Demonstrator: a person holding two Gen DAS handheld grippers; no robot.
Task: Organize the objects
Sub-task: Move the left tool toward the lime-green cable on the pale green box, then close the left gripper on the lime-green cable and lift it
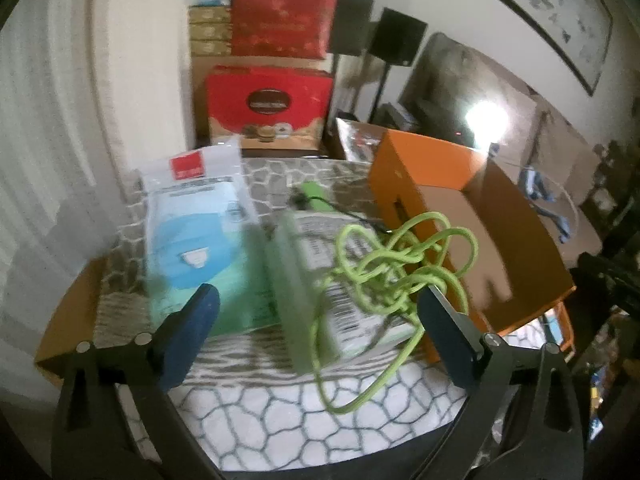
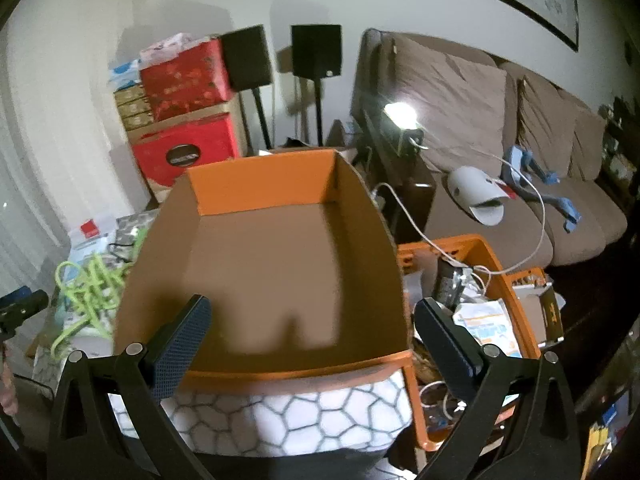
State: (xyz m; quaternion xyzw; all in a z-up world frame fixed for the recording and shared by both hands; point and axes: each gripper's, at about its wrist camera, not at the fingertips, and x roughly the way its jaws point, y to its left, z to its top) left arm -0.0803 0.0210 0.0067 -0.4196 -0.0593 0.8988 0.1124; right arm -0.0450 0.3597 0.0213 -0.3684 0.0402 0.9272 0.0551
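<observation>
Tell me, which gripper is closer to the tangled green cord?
Left. The left gripper hangs open right at the green cord; the right gripper faces the orange box beside it.

A lime-green cord is lying tangled beside an orange-and-brown cardboard box and a pale blue mask packet, on a white cloth showing a grey honeycomb pattern.

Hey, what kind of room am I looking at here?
Most likely a home living room. A brown sofa stands against the wall, two black speakers on stands are beside it, and a framed picture hangs above.
</observation>
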